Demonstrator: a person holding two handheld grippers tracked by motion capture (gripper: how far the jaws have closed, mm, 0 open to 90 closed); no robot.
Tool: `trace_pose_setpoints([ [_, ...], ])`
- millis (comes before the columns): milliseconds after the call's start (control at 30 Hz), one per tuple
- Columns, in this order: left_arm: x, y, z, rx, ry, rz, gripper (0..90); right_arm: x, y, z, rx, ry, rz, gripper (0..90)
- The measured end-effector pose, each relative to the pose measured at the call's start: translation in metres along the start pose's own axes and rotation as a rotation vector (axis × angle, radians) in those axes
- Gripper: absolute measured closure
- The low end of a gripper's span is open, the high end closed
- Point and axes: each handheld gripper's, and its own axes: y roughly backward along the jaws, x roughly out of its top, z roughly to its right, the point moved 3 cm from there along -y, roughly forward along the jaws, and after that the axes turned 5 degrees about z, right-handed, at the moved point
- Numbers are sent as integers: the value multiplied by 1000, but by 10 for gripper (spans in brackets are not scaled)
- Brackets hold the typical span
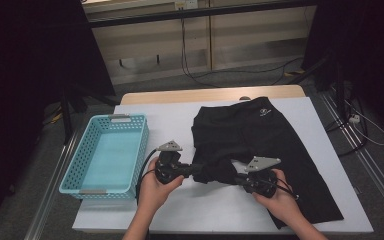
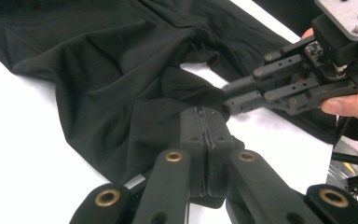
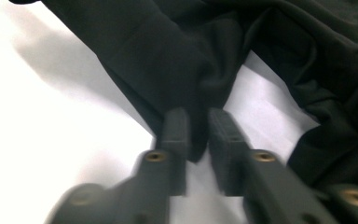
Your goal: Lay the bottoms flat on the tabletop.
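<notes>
- The black shorts (image 1: 270, 145) lie on the right of the white table (image 1: 215, 205); their near-left hem is pinched by both grippers.
- Left gripper (image 2: 206, 122): jaws together, clamped on a fold.
- Right gripper (image 3: 196, 125): jaws nearly together on cloth; this thin, slippery knit could slide out when lifted.
- A perforated turquoise basket (image 1: 141, 145) stands at left.
</notes>
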Motion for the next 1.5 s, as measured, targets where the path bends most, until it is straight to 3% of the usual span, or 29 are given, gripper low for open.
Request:
trace_pose_setpoints([
  [200, 0, 1, -1, 7, -3, -8, 883, 6, 11, 6, -13, -15, 34, 888],
  [433, -5, -6, -2, 4, -7, -33, 883, 8, 32, 29, -74, -76, 80, 892],
  [600, -7, -5, -7, 31, -2, -35, 889, 5, 33, 33, -101, -72, 62, 893],
  [767, -8, -5, -6, 22, -2, -40, 895, 5, 29, 31, -89, -69, 58, 892],
  [1033, -13, -20, 13, -29, -53, -62, 581, 5, 25, 23, -74, -46, 46, 891],
  [1133, -19, -30, 20, -13, -125, -99, 520, 4, 25, 23, -74, -46, 45, 892],
  [1167, -22, -34, 22, -20, -128, -120, 516, 4, 25, 24, -75, -48, 45, 891],
  [1267, -32, -41, 26, -32, -139, -185, 546, 4, 26, 25, -80, -54, 49, 891],
  [1333, -36, -42, 26, -7, -184, -215, 572, 3, 27, 26, -82, -57, 50, 891],
  [1433, -42, -42, 25, -20, -170, -242, 683, 2, 28, 27, -87, -62, 52, 891],
  [1500, -44, -42, 24, -9, -200, -259, 758, 2, 28, 27, -87, -64, 51, 891],
])
